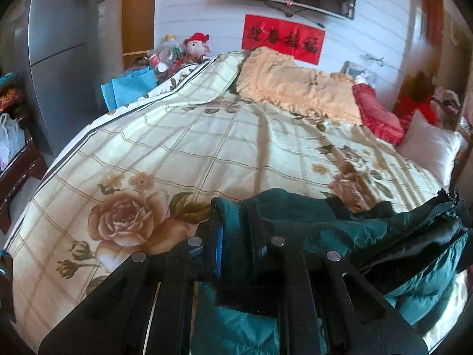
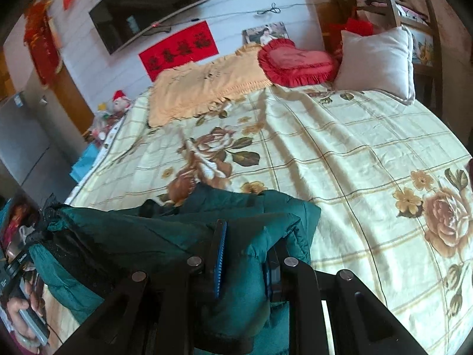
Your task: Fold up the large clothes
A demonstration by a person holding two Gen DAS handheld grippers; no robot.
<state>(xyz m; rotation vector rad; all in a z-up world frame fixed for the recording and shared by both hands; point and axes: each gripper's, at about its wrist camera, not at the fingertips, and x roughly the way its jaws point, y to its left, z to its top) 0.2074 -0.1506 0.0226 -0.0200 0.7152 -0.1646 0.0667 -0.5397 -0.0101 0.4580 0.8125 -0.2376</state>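
A dark green padded coat [image 1: 340,230] with a black fur-trimmed edge hangs between both grippers above the near edge of the bed. My left gripper [image 1: 236,230] is shut on one end of the coat, fabric bunched between its blue-padded fingers. My right gripper [image 2: 245,254] is shut on the other end of the coat [image 2: 183,230], which drapes left toward the other hand. The coat's lower part falls out of sight below both grippers.
The bed has a cream floral checked cover [image 1: 183,153]. An orange fringed blanket [image 2: 204,88], a red heart cushion [image 2: 295,59] and a white pillow [image 2: 378,59] lie at its far side. A grey fridge [image 1: 56,47] and a blue bag [image 1: 130,85] stand left of the bed.
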